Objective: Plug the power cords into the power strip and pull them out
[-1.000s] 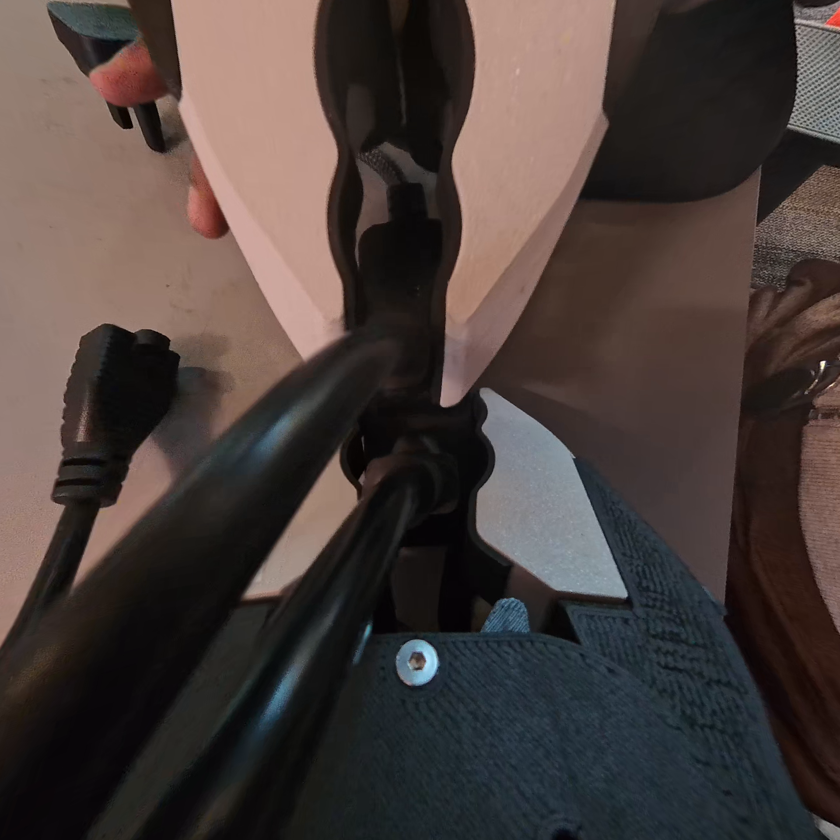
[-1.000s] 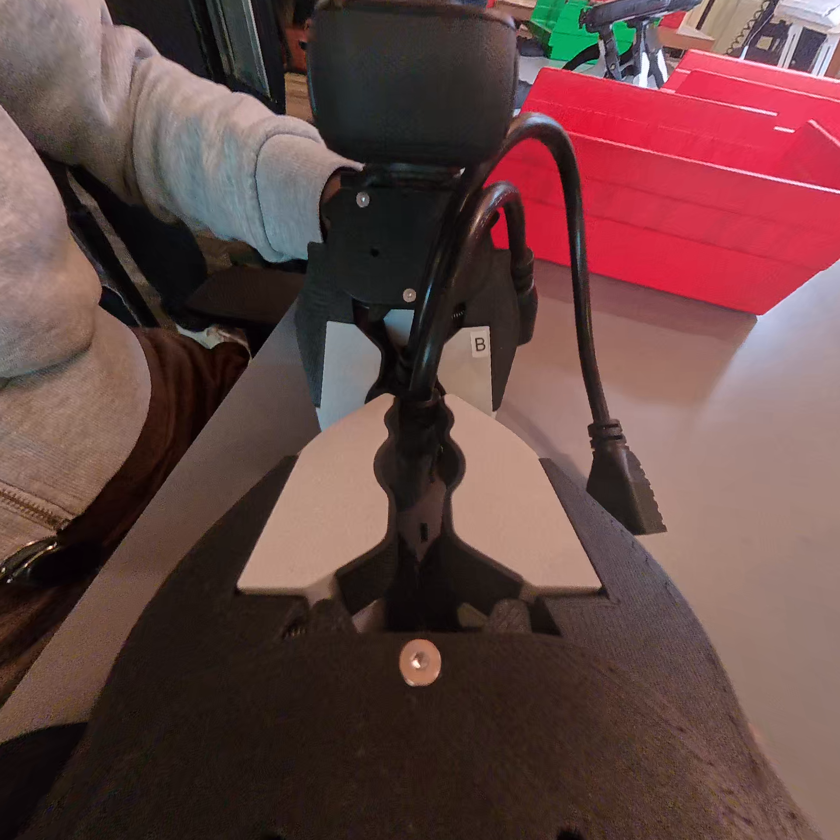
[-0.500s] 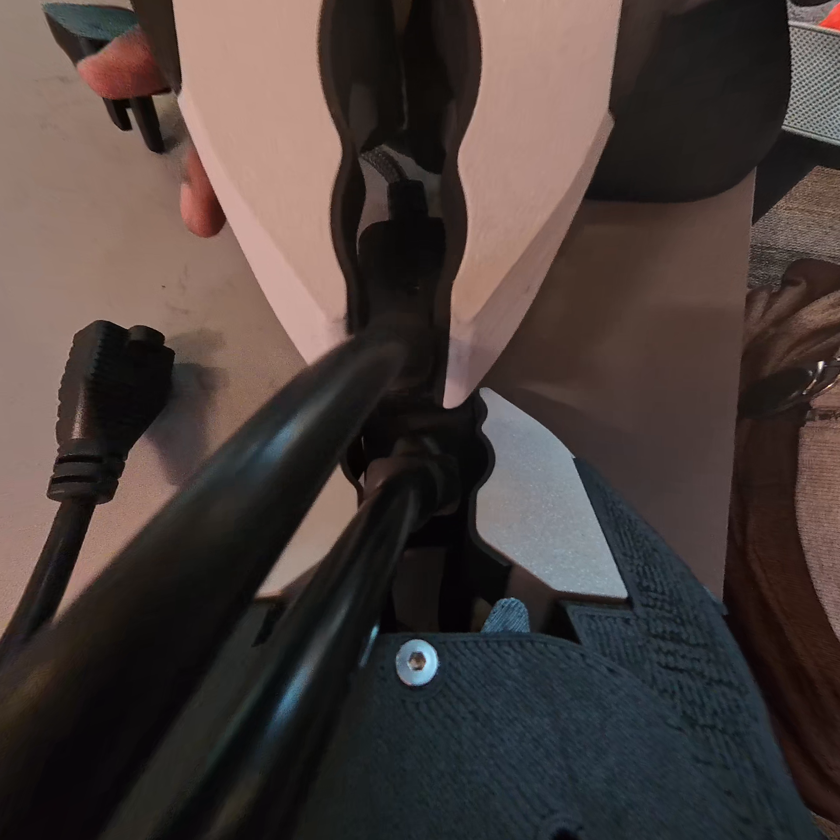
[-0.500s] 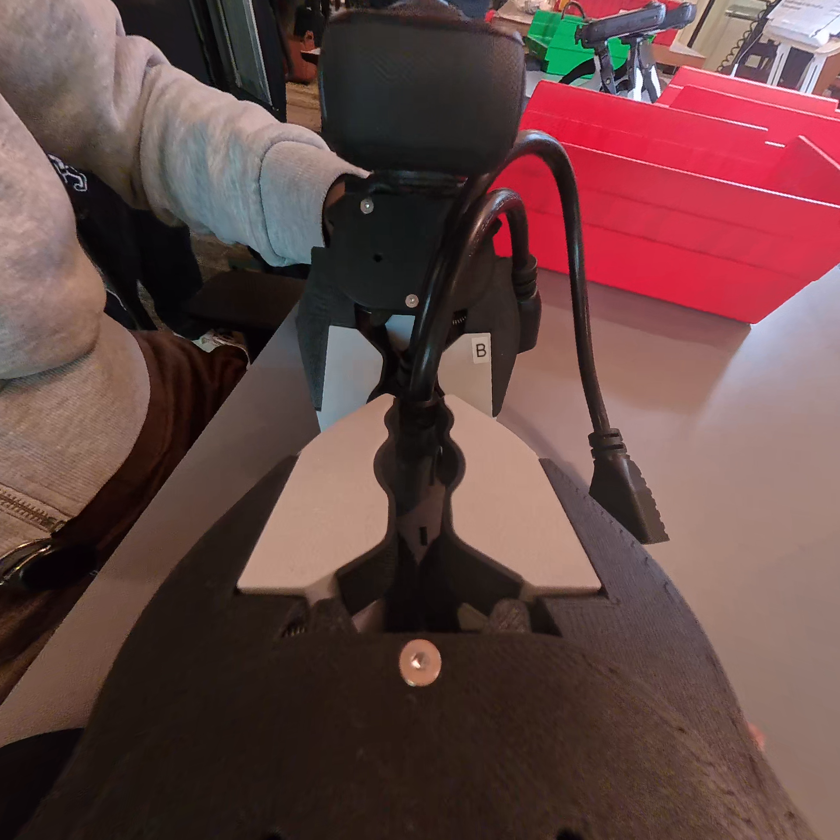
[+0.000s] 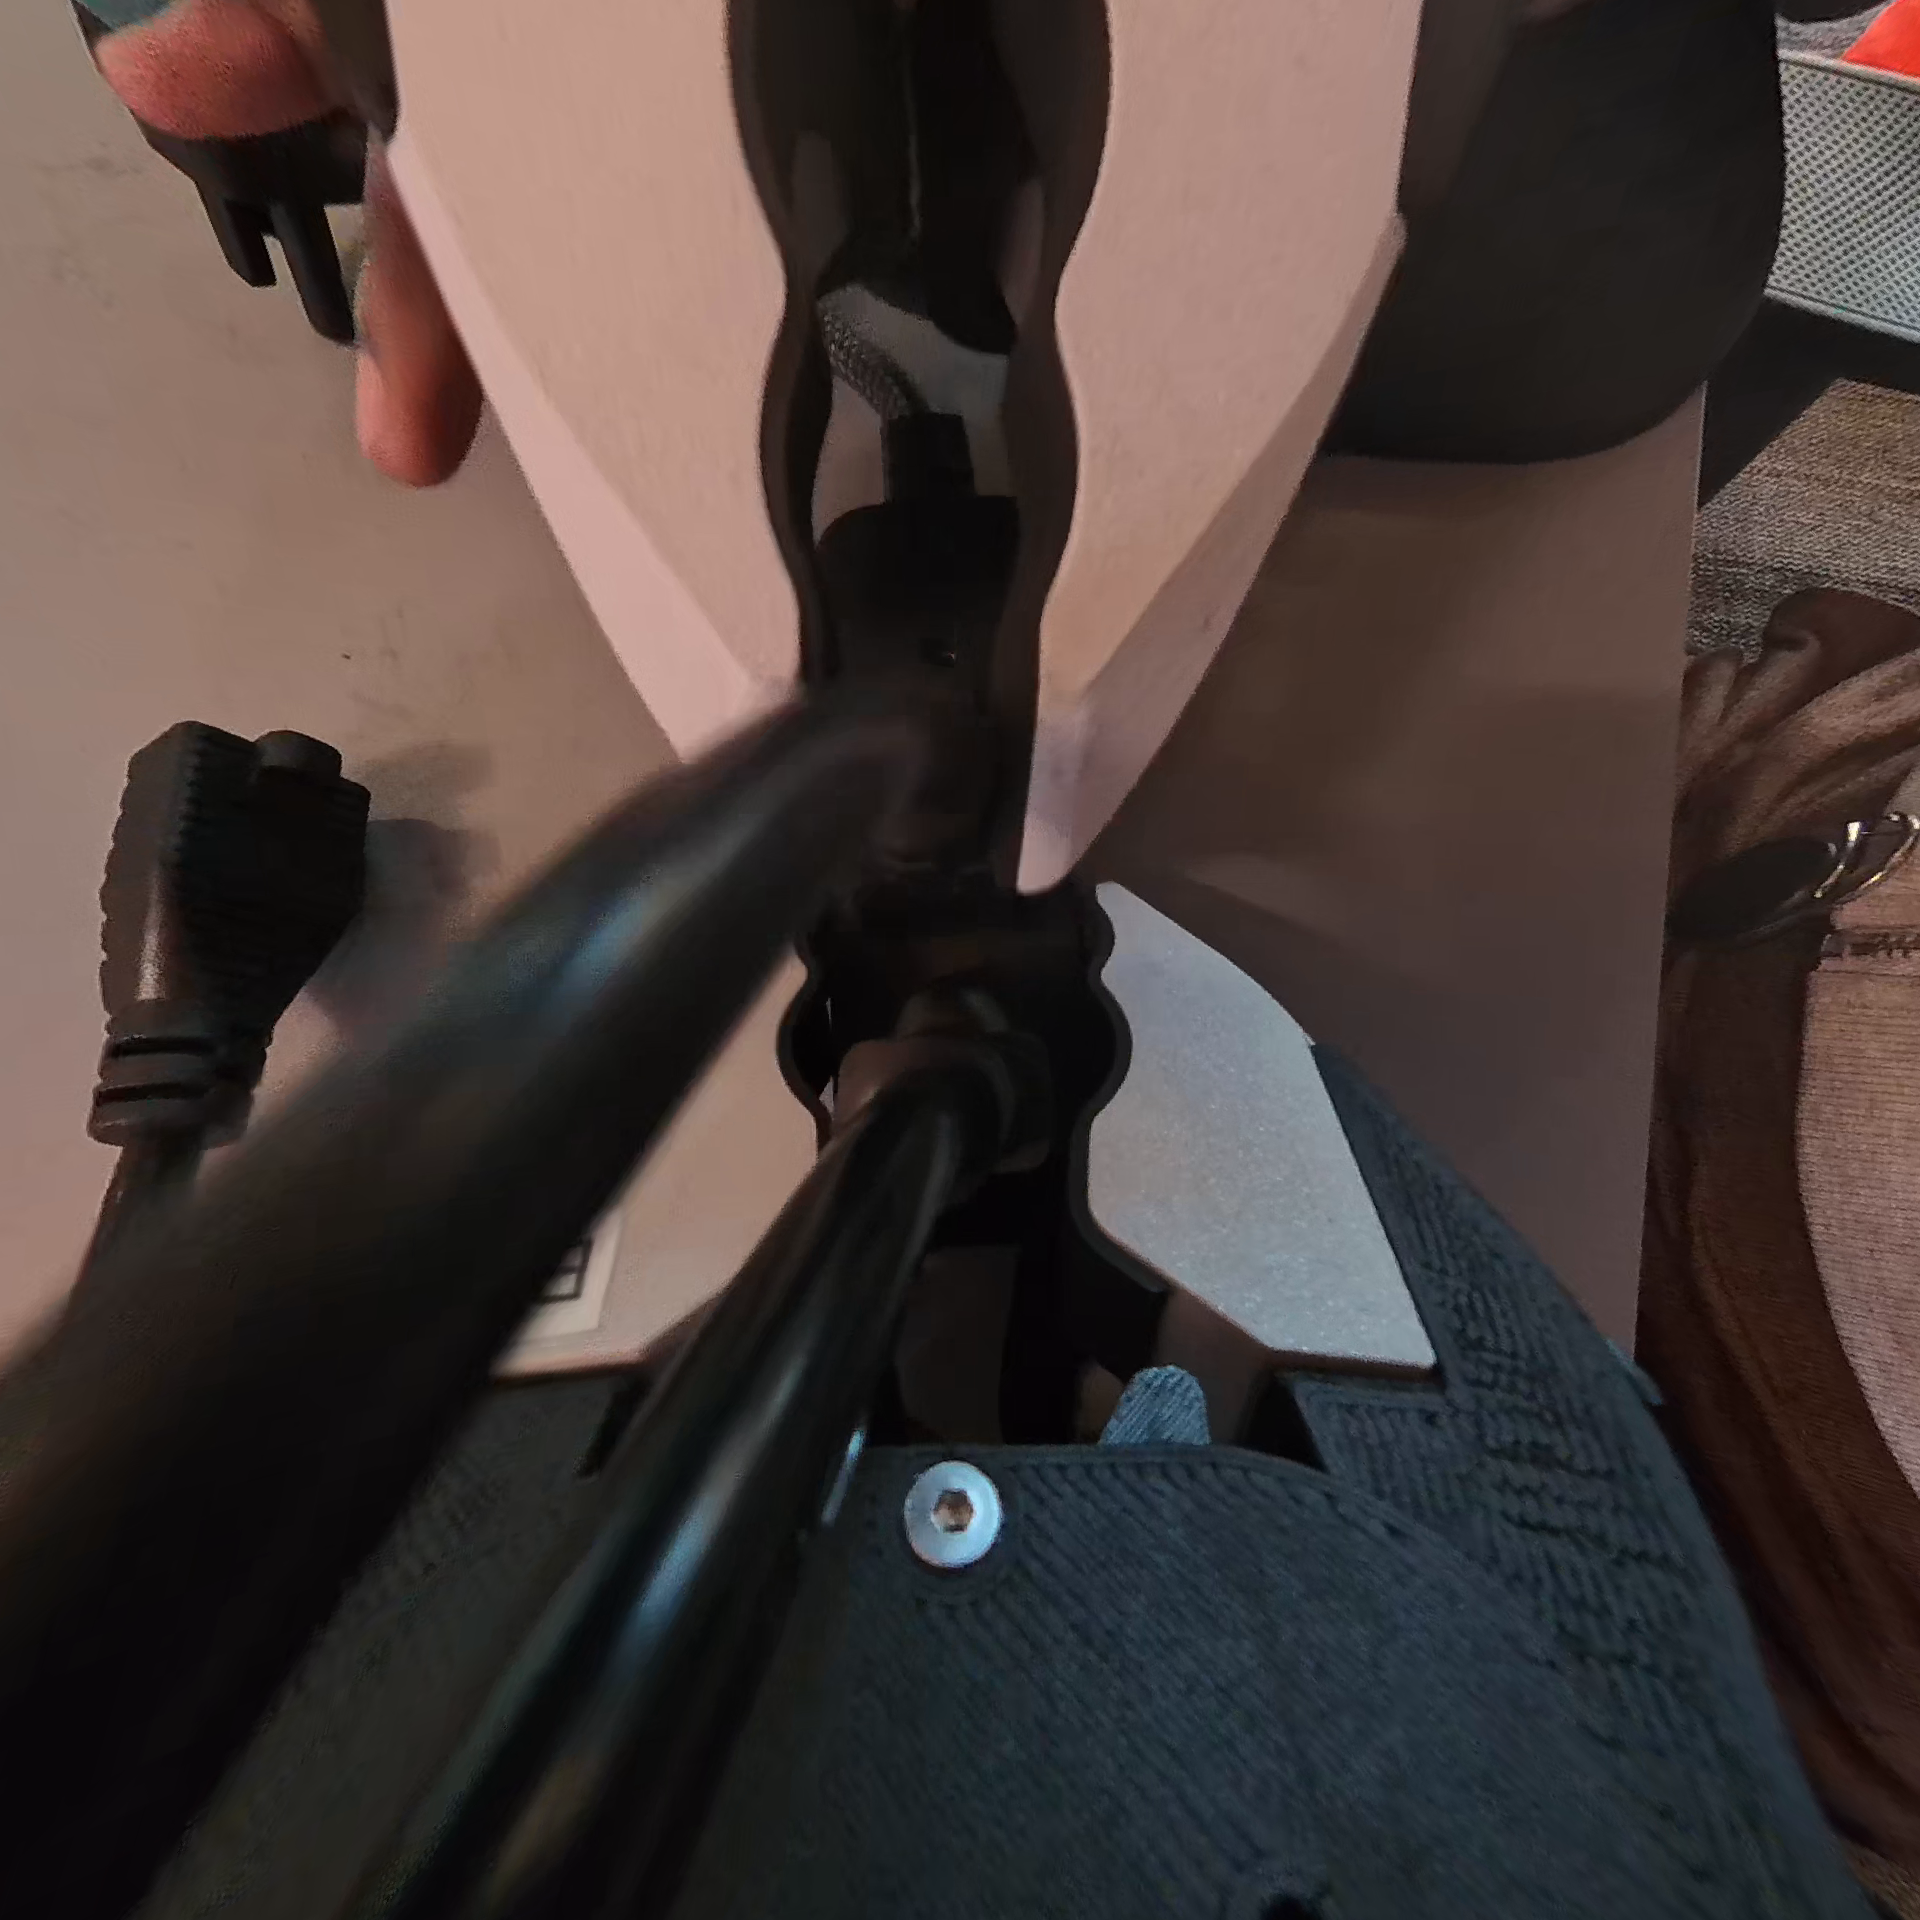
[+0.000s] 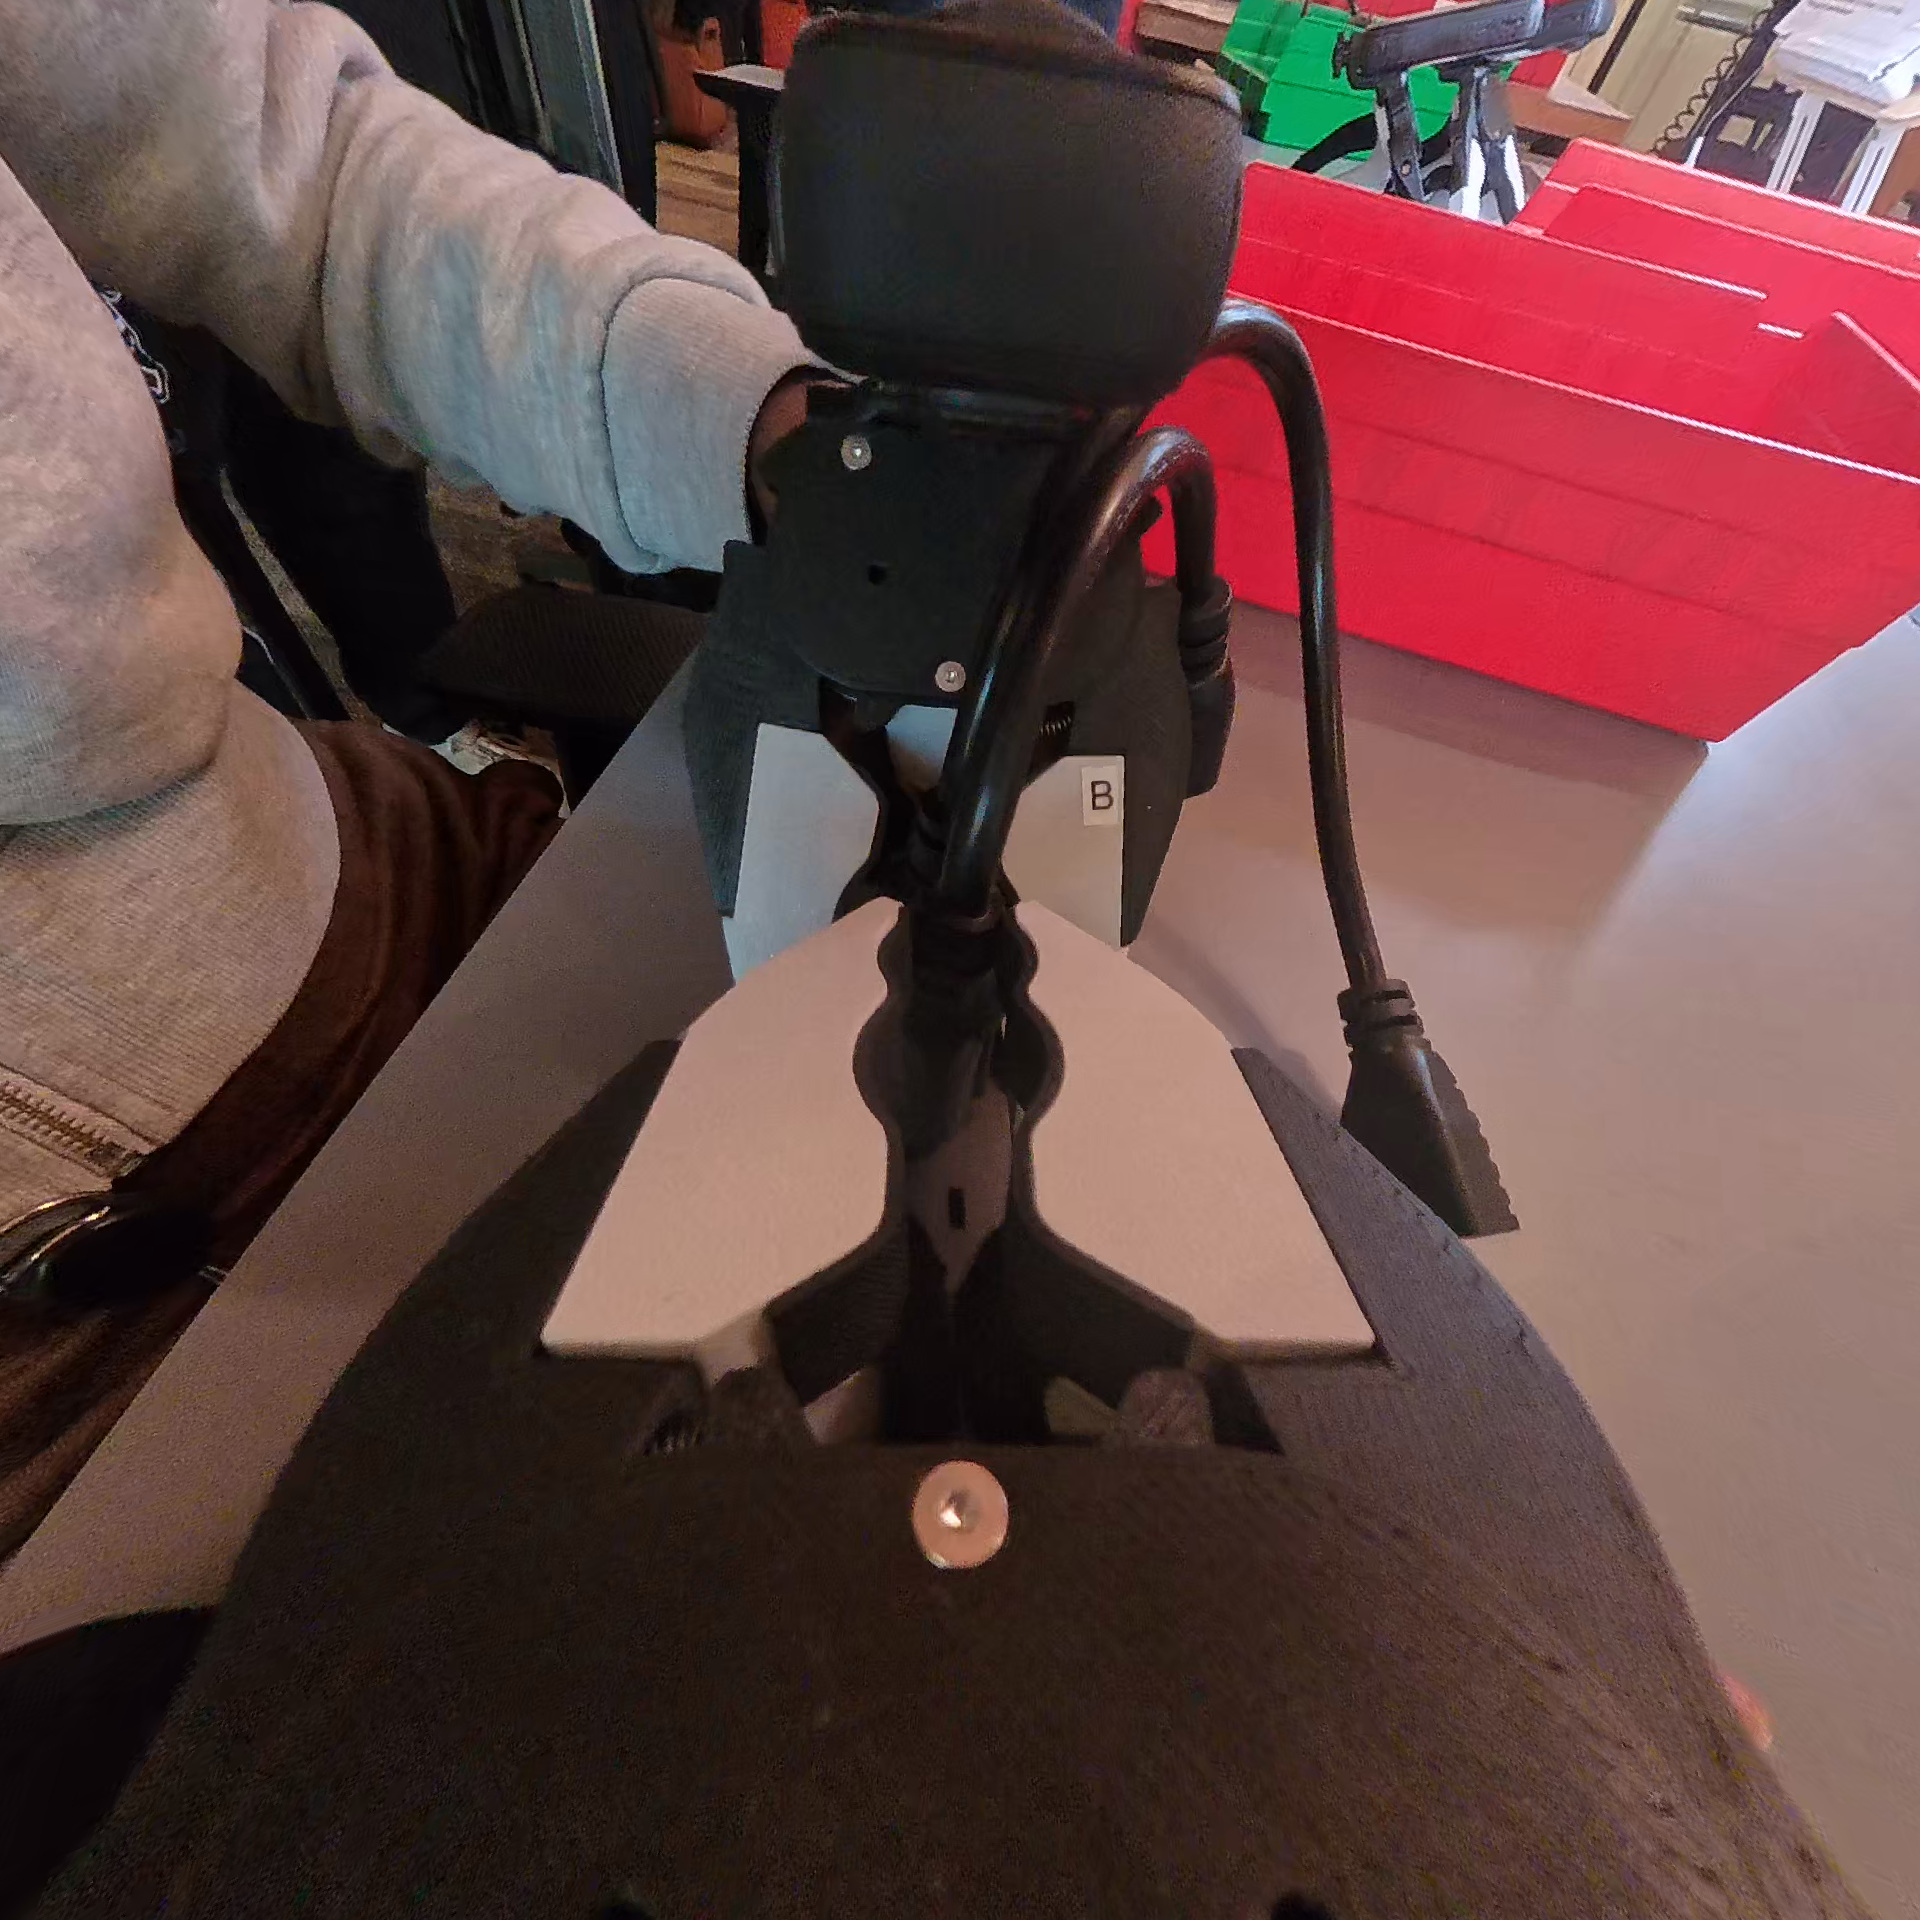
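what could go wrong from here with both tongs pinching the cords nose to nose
1. The left tongs and right tongs meet tip to tip, so a hard pull may knock them together.
2. The looped black cord arches over the left tongs and could snag.
3. The loose connector hangs by the table and may drag.

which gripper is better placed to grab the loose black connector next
Right, narrowly: the loose connector sits just beside the right gripper, farther from the left gripper. Both are shut on the joined plugs, so it would probably have to let go first.
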